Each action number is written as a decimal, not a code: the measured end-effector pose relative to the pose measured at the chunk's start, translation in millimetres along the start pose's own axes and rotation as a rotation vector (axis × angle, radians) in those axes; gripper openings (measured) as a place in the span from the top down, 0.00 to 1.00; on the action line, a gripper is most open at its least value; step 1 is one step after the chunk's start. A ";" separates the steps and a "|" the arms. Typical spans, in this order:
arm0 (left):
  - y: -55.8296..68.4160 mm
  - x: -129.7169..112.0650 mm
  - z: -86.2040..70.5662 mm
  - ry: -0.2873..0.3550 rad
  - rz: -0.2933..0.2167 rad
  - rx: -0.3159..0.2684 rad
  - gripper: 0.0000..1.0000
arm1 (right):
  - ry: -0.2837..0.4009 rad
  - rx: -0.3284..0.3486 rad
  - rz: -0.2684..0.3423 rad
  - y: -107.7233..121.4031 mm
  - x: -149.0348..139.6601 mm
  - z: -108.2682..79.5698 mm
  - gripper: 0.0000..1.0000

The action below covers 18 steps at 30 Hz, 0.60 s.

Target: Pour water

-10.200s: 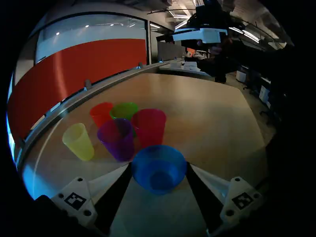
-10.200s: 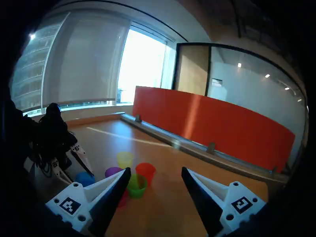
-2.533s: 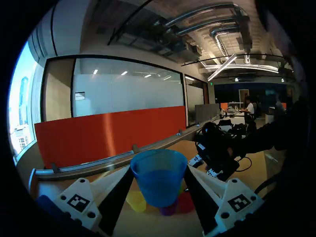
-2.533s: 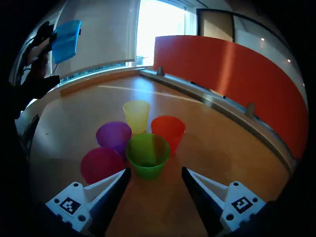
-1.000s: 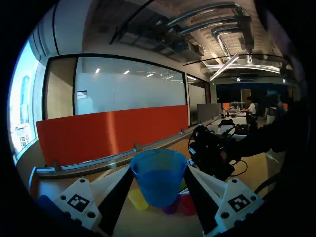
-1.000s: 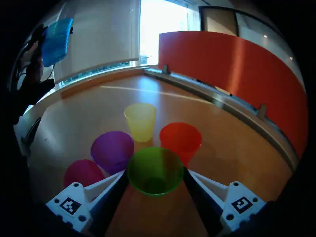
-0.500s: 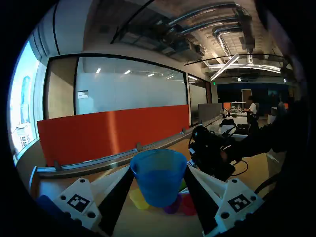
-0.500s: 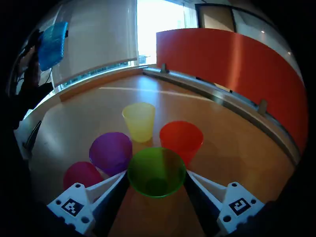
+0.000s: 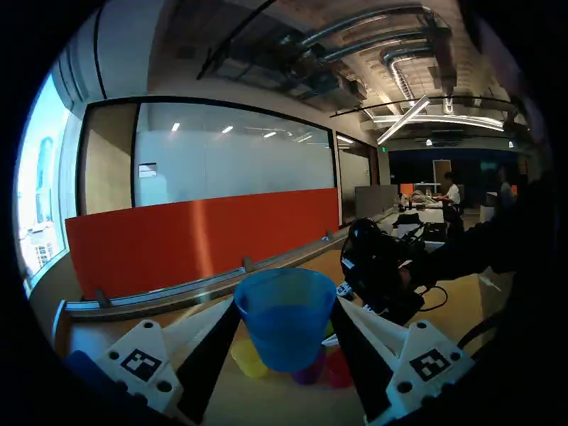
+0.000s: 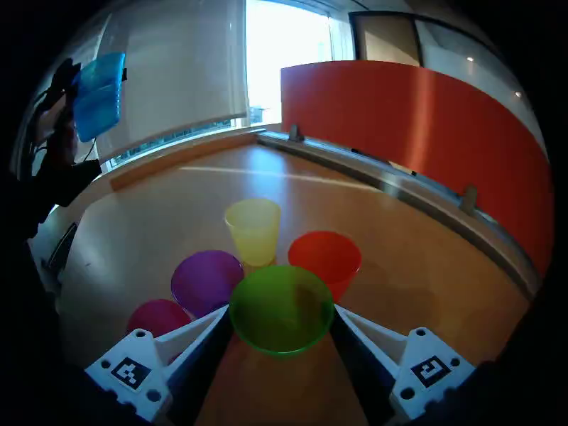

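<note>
Water point(image 9: 284, 344) part-fills the blue cup point(image 9: 285, 295), clamped by its sides in the left tongs point(image 9: 285, 312) high over the bench point(image 10: 405, 277). Right tongs point(image 10: 281, 319) clasp the near green cup point(image 10: 281, 302). Thin plastic probably flexes and slips; grip mid-wall, gently.

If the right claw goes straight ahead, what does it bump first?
The green cup in the right claw would likely hit the red cup or yellow cup first; depth unclear.
</note>
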<state>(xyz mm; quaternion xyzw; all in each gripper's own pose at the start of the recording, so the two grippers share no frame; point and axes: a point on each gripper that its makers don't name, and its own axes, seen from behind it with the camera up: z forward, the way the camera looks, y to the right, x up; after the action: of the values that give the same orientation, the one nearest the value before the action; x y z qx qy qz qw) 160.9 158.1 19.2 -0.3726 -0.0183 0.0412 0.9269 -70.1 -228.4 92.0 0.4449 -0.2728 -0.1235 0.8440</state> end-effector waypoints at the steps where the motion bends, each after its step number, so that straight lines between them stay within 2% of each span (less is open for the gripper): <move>1: 0.4 0.5 -0.1 0.000 0.001 0.000 0.15 | 0.002 0.000 -0.001 -0.4 1.2 -1.5 0.08; 18: 3.9 5.2 -2.2 -0.004 0.008 0.001 0.15 | 0.070 -0.029 -0.040 -2.5 33.4 -33.0 0.08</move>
<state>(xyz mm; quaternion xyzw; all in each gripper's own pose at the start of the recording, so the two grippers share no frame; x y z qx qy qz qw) 166.0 159.9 14.9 -0.3720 -0.0186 0.0458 0.9269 -23.8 -222.4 86.6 0.4423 -0.2324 -0.1288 0.8566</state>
